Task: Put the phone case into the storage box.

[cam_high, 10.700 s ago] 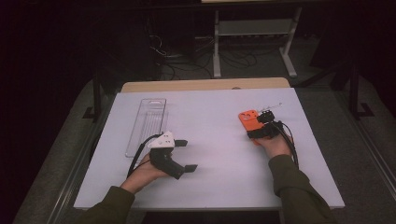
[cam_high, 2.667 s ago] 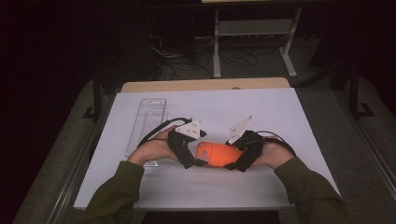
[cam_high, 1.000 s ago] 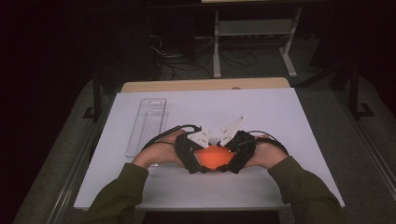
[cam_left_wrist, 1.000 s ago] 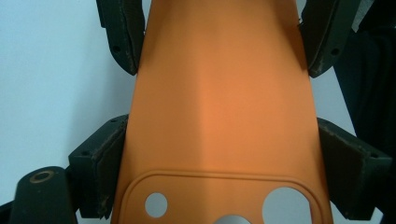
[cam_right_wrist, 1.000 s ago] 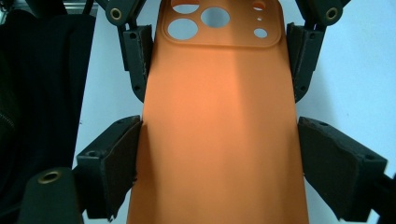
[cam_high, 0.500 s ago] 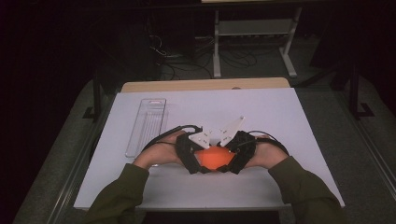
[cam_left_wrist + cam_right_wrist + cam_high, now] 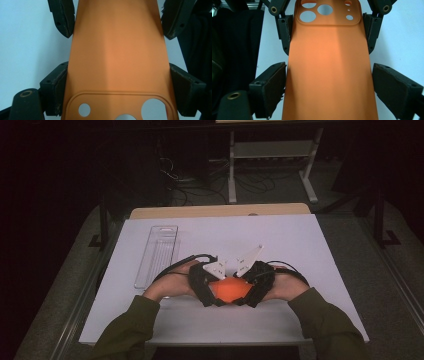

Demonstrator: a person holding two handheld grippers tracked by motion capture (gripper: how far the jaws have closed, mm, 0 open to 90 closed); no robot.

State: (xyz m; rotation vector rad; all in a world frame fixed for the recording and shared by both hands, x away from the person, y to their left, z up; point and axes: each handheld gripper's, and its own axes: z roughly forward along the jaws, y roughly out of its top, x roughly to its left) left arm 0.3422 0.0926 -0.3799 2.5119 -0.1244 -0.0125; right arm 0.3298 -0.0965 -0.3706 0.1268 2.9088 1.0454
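White table (image 7: 320, 250), orange phone case (image 7: 229, 290) clamped between both claws (camera end leftward)

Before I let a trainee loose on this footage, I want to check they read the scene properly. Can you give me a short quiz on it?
1. True or false: the left gripper has its jaws shut on the orange phone case.
2. Which end of the case lies nearest the left gripper's own camera? A) the end with the camera cut-outs B) the plain end with no holes
3. In a few words: what lies on the white table, farther left than the case?

Key: 1 true. 2 A. 3 a clear tray, long and narrow.
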